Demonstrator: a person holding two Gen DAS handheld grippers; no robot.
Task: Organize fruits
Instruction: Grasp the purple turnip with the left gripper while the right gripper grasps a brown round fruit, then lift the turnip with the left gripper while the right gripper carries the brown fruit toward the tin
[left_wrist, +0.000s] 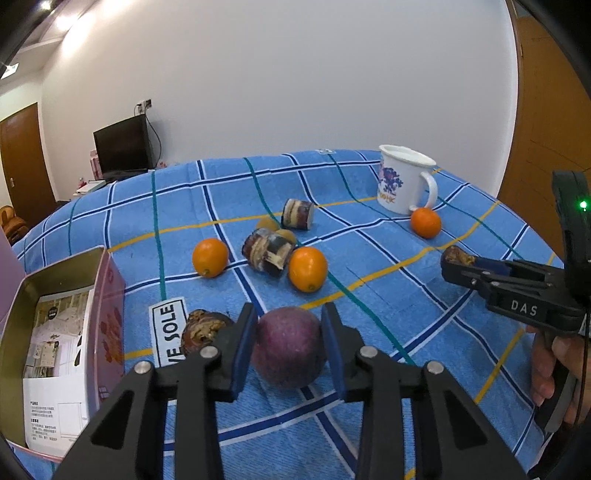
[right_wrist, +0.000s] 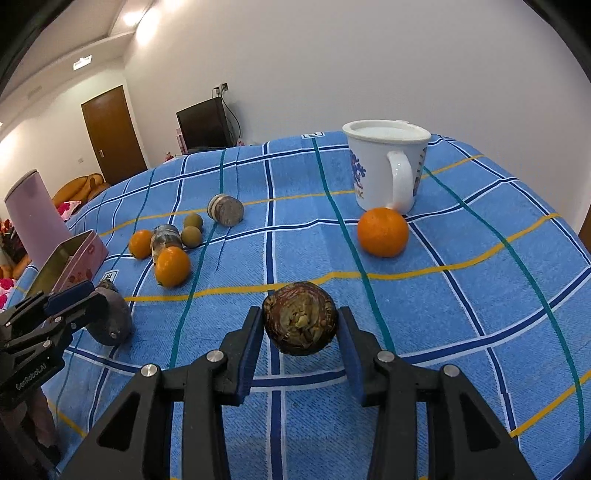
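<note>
The left gripper (left_wrist: 289, 343) has its jaws pinching a purple fruit (left_wrist: 288, 347) low over the blue checked tabletop (left_wrist: 388, 295). The right gripper (right_wrist: 301, 338) has its jaws clamped on a brown scaly fruit (right_wrist: 300, 317), which looks lifted clear of the cloth. From the left wrist view, an open pink tin (left_wrist: 66, 332) sits at nine o'clock of the purple fruit, and another brown fruit (left_wrist: 205, 330) lies between them, just beside the jaws. Toward twelve o'clock, two oranges (left_wrist: 209, 256) (left_wrist: 307, 268) flank a striped roll (left_wrist: 267, 252); a second roll (left_wrist: 297, 214) lies beyond. At one o'clock a white mug (left_wrist: 404, 179) stands with a third orange (left_wrist: 426, 222) just beside its handle.
</note>
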